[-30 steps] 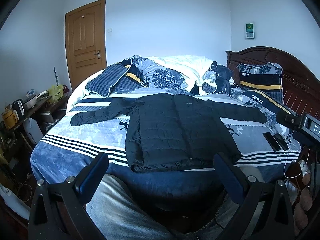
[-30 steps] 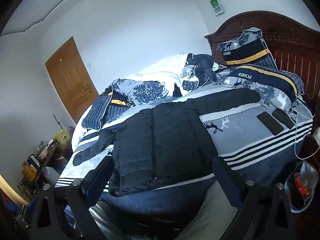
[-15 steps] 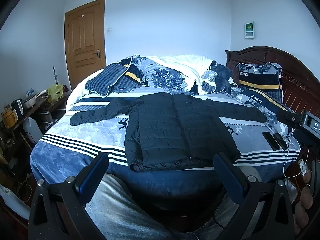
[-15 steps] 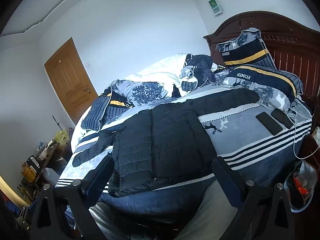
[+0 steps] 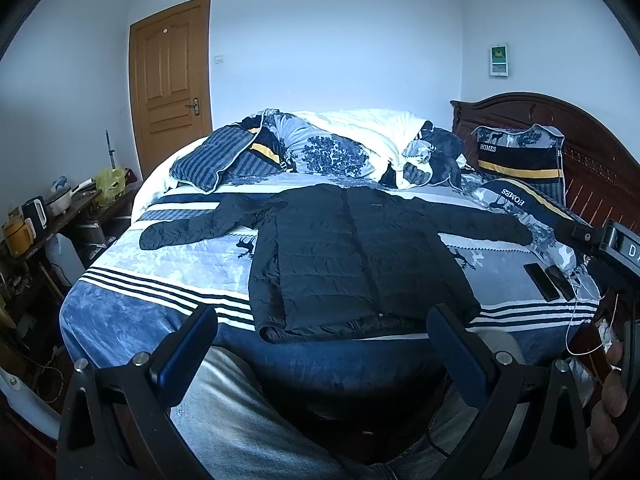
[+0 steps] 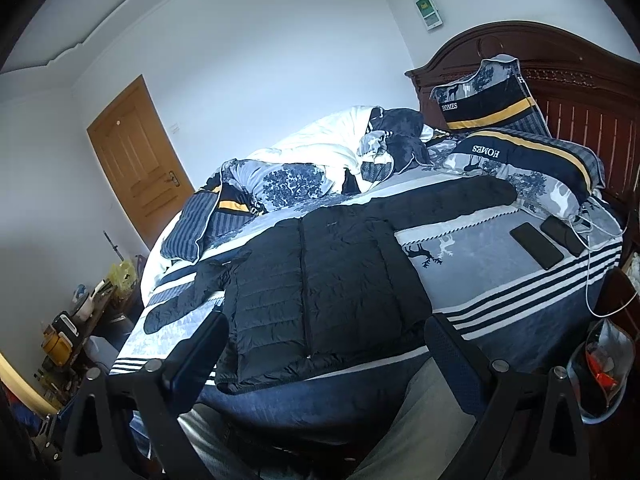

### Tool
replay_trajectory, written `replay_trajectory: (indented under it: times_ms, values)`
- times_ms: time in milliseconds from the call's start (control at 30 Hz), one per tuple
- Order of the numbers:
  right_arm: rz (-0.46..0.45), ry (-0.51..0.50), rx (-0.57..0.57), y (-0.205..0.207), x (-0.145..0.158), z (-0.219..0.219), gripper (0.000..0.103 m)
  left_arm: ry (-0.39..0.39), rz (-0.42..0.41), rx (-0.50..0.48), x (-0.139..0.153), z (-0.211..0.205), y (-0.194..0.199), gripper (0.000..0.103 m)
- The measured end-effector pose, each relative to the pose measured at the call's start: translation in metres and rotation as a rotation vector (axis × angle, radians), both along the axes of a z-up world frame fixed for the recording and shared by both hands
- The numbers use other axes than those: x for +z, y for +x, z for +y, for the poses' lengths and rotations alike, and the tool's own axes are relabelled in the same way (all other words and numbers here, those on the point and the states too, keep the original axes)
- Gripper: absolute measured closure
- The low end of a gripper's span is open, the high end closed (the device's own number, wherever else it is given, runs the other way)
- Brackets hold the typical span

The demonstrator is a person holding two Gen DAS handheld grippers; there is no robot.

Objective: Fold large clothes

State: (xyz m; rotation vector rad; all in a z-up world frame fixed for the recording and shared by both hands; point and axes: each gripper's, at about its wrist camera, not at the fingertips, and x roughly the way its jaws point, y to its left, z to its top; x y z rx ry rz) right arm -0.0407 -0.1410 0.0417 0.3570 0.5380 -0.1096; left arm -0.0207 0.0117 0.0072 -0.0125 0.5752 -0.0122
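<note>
A black puffer jacket [image 5: 352, 256] lies flat on the bed [image 5: 132, 308], front up, both sleeves spread out to the sides. It also shows in the right wrist view [image 6: 328, 280]. My left gripper [image 5: 322, 342] is open and empty, held back from the bed's near edge, below the jacket's hem. My right gripper [image 6: 326, 350] is open and empty, also short of the hem. The right gripper's body shows at the right edge of the left wrist view [image 5: 612, 248].
Two black phones [image 5: 548, 280] with a white cable lie on the bed's right side. Pillows [image 5: 516, 160] and a bunched duvet [image 5: 360, 140] lie at the back. A cluttered side table [image 5: 36, 220] stands left. A wooden headboard [image 6: 580, 88] is right.
Both views have shifted slightly; the jacket sits a little lower and closer in the right wrist view. Both grippers stay open. The jacket has not moved.
</note>
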Motion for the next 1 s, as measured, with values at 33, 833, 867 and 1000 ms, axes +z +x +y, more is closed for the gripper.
replay_trajectory:
  times_ms: [33,833,867,1000]
  values:
    - [0.001,-0.002,0.0,0.0,0.0,0.0,0.003,0.002,-0.001,0.0,0.0,0.0,0.0,0.0]
    - [0.07,-0.052,-0.023,0.046,-0.011,-0.015,0.003,0.003,0.103,0.008,-0.025,0.004,0.055,0.0]
    - [0.07,-0.06,-0.023,0.052,-0.011,-0.016,0.003,0.002,0.107,0.009,-0.025,0.004,0.062,0.0]
    - [0.046,-0.055,-0.079,0.075,-0.012,-0.028,0.003,0.0,0.114,0.012,-0.024,0.002,0.093,0.0]
